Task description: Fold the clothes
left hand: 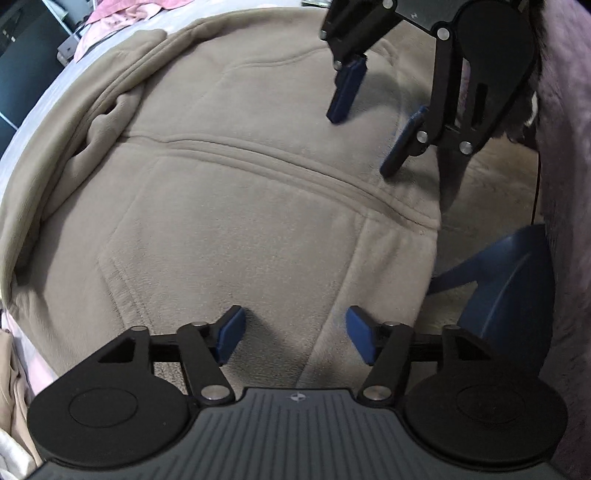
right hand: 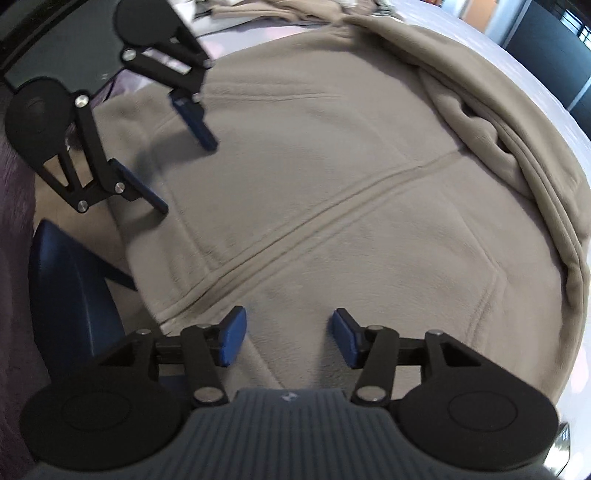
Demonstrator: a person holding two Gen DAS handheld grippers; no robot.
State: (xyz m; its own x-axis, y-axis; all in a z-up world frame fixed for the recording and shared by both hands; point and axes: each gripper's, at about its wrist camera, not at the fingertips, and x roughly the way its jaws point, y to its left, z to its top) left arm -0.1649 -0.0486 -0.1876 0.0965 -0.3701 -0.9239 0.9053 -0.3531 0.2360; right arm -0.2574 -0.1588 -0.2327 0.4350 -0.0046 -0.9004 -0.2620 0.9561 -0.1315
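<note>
A beige fleece jacket (left hand: 240, 221) lies spread flat on a white table (left hand: 37, 110), its front seam running across the middle and a pocket on each side. My left gripper (left hand: 295, 332) hovers open just above the fleece near the hem, with nothing between its blue pads. Further along the same hem my right gripper (left hand: 369, 125) is also open and empty. The right wrist view shows the jacket (right hand: 332, 184) below my right gripper (right hand: 286, 336), and my left gripper (right hand: 177, 162) to the upper left. A bunched sleeve (right hand: 480, 125) lies folded along the far side.
A blue chair (left hand: 509, 288) stands on the beige carpet beside the table edge, also seen as a blue chair (right hand: 74, 295). A person's purple fuzzy sleeve (left hand: 565, 147) fills the right edge. Pink cloth (left hand: 110, 18) and more beige clothes (right hand: 258, 9) lie at the table's far end.
</note>
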